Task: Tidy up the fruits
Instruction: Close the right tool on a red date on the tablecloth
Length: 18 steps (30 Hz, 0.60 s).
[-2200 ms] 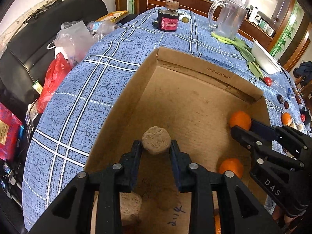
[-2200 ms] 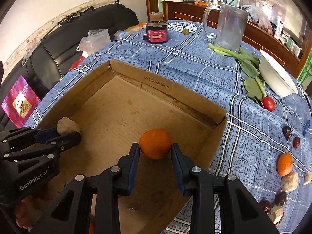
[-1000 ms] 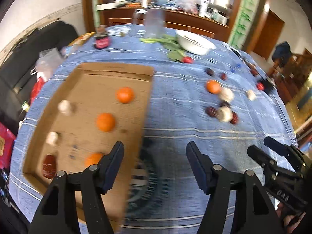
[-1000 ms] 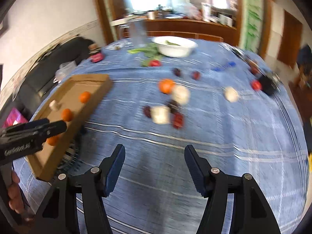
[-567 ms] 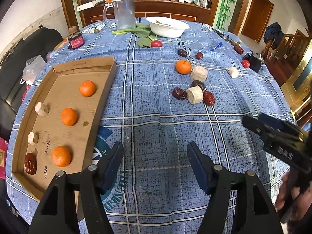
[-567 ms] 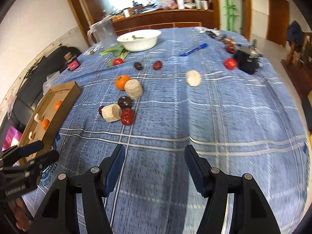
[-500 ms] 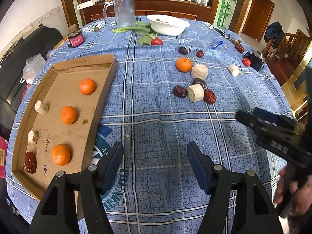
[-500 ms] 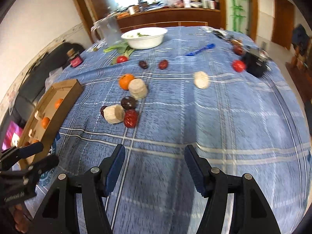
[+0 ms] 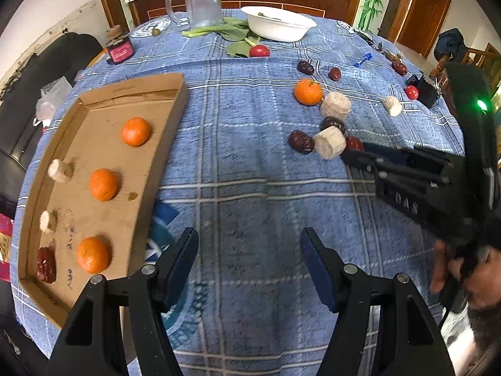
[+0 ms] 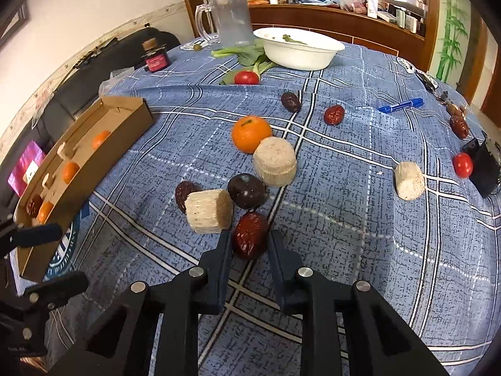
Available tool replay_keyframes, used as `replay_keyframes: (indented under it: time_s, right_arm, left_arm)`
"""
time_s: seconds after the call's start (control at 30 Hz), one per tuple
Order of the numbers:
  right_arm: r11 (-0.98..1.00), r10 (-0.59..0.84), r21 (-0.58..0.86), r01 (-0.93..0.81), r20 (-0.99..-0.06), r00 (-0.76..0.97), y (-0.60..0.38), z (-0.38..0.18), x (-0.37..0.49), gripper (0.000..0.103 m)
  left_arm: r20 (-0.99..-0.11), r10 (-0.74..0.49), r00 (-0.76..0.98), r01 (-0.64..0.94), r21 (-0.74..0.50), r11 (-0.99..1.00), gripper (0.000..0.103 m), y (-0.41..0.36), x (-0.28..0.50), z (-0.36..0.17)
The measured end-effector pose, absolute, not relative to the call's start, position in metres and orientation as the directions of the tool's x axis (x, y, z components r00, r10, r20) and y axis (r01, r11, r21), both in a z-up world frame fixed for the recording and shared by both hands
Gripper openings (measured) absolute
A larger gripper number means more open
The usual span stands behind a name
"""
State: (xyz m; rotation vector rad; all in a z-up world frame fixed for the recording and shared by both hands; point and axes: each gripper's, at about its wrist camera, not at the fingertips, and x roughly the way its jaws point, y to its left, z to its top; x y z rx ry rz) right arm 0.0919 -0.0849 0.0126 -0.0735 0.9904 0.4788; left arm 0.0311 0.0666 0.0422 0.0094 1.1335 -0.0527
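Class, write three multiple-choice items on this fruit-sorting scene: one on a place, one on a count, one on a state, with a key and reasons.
1. Where is the white bowl?
A. In the cardboard tray
B. At the table's far side, beside the clear jug
C. On the floor

2. How many oranges lie in the cardboard tray?
A. One
B. Three
C. Five

3. How do the right gripper fingers stand?
A. Wide apart over bare cloth
B. Around an orange
C. Closed on a red date

Key: 1 B, the bowl sits by the jug and greens. 2 B, three oranges stand in a row. 3 C, both fingers press the date's sides.
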Motion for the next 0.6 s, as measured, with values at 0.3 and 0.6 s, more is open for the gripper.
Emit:
replay_keyframes:
  time_s: [0.3,0.6]
  right_arm:
    - [0.936,0.296,0.131,-0.326,-0.793,0.533,-0.141,0.023,0.057,0.025]
    - [0.941,0.314,0.194,-0.276,-0.8,0.511,-0.166,0.014,0.048,0.025]
  left_arm:
    - [-0.911,-0.109,0.398,0.07,-0.088,0.994,0.066,0.021,0.076,0.03]
    - [-0.894,-0.122,0.431,-0.02,-0.145,0.989,0.06,0.005,0.117,0.013]
